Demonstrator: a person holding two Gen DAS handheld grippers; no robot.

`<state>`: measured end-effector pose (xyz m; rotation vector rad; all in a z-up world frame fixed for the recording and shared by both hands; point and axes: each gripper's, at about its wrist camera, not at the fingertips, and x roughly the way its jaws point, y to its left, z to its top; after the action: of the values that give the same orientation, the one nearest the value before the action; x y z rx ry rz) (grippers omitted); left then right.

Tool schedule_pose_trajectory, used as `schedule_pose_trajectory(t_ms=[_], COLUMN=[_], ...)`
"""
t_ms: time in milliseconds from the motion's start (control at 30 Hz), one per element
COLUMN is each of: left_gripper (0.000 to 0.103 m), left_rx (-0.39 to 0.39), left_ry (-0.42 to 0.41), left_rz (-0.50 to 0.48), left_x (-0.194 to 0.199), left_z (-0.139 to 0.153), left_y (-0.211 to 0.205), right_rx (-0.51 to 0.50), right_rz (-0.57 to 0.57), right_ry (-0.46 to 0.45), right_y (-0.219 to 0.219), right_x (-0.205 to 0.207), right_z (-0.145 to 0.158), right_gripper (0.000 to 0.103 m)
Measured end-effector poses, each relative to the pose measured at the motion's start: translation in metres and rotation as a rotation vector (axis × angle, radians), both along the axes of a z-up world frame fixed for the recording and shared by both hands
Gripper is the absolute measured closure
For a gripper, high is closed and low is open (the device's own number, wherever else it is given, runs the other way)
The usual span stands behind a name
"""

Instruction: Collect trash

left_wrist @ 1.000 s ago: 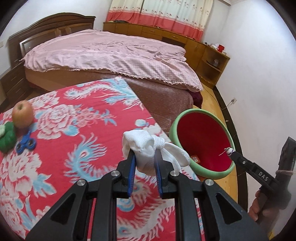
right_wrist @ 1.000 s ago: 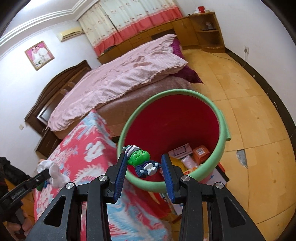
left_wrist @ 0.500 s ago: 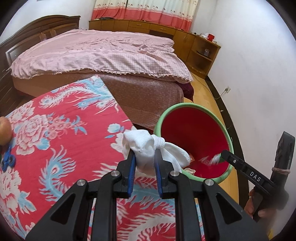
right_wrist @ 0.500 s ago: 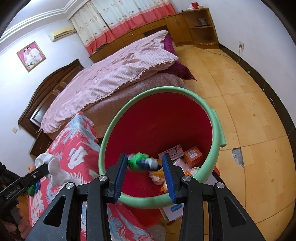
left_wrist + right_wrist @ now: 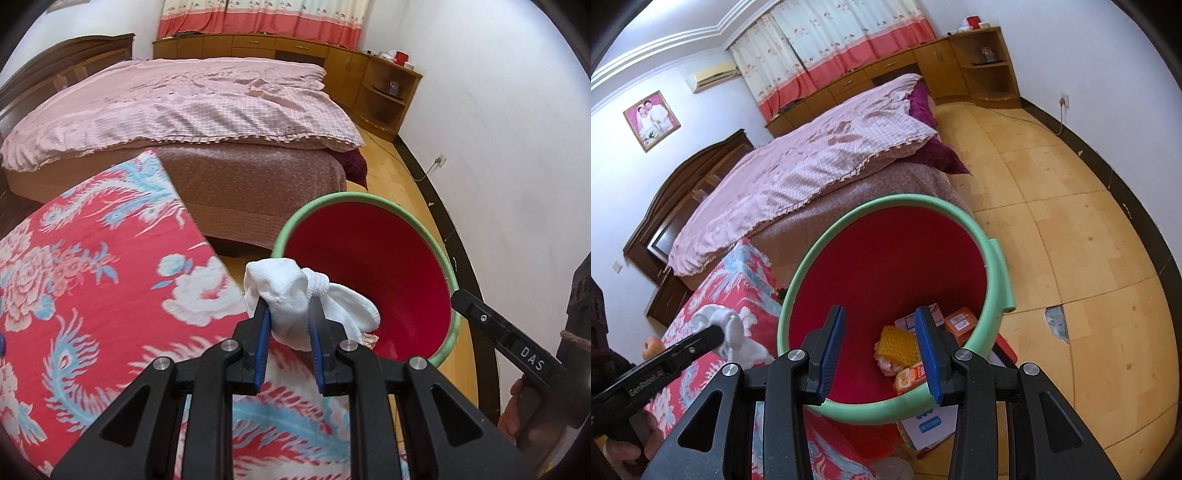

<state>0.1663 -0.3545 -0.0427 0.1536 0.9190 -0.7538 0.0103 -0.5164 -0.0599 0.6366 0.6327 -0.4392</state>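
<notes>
White knotted cloth [image 5: 295, 295] pinched in left claw [image 5: 288, 325], hanging at the bench [image 5: 92, 295] edge, just short of the bucket [image 5: 448, 273] rim. Carry it past the rim, over the red interior, before letting go. Right claw [image 5: 879, 354] parted, empty, over the bucket mouth; keep it aside.

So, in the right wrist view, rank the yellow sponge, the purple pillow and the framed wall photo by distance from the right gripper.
From the right gripper:
1. yellow sponge, inside the red bucket just ahead of the fingers.
2. purple pillow, beyond the bucket at the bed's foot.
3. framed wall photo, far upper left.
</notes>
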Motion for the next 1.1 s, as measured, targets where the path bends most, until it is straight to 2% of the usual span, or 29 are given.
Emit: schedule_pose_trajectory(t_ms=[233,433,567,933,1100], left_gripper=[0.083,0.062,0.061,0.061,0.058], left_rx=[0.003,0.012,0.014,0.001,-0.005], left_ry=[0.011,0.020,0.005,0.018,0.020], left_rz=[-0.057,-0.064,-0.063,-0.004,0.053], left_x=[0.000,0.000,-0.003,-0.010,-0.015], left_z=[-0.010,-0.014,-0.012,0.002,0.010], left_y=[-0.032,-0.043,-0.040,-0.003,0.027], right_rx=[0.007,0.006,0.002,-0.014,-0.026], right_rz=[-0.019,-0.027,-0.025,0.008,0.034], right_ry=[0.006,0.007,0.007,0.008,0.012], right_y=[-0.005,-0.006,-0.004,0.012,0.029], right_x=[-0.007,-0.008,-0.009,-0.011,-0.011], right_z=[-0.003,-0.002,-0.001,0.011,0.019], right_gripper=[0.062,0.062,0.062,0.062,0.050])
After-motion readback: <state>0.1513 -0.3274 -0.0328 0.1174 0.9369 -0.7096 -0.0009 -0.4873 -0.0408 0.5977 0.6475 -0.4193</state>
